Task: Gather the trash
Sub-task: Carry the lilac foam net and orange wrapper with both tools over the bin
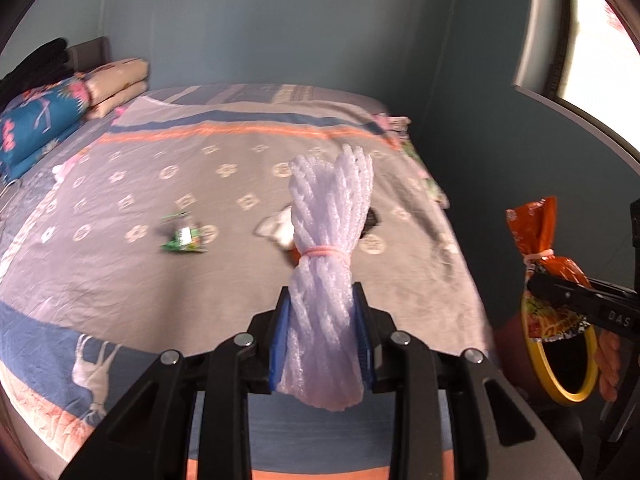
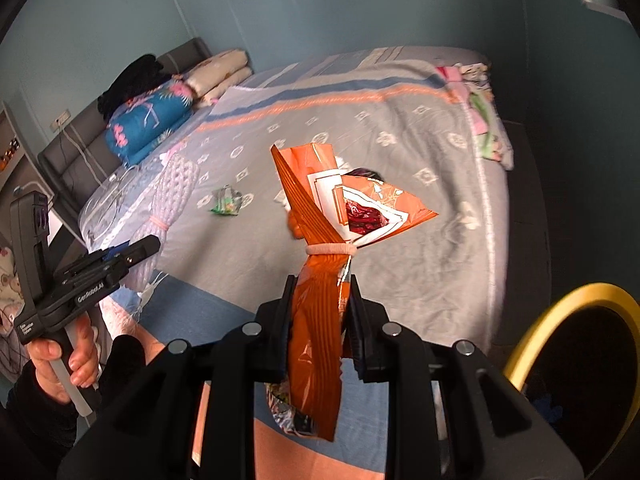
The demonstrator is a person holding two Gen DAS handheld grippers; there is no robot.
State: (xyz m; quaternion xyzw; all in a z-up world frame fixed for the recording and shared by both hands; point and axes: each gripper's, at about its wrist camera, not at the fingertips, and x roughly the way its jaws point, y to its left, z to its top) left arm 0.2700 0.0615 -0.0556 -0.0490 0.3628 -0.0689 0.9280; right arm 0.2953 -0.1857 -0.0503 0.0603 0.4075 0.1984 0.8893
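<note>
Two grippers appear in the left wrist view: the left gripper [image 1: 324, 320] clamps a white foam net bundle [image 1: 326, 264] bound by a pink band, upright above the bed's [image 1: 120, 280] near edge; a green wrapper [image 1: 183, 236] lies mid-bed. Past the bed's right edge, the right gripper [image 1: 560, 292] pinches an orange snack bag [image 1: 538, 236] over a yellow-rimmed bin [image 1: 544, 364]. Right wrist view: the right gripper [image 2: 320, 300] grips the orange snack bag [image 2: 320, 320] beside the bin [image 2: 560, 312]; the left gripper [image 2: 132, 252] holds the foam bundle [image 2: 168, 200].
</note>
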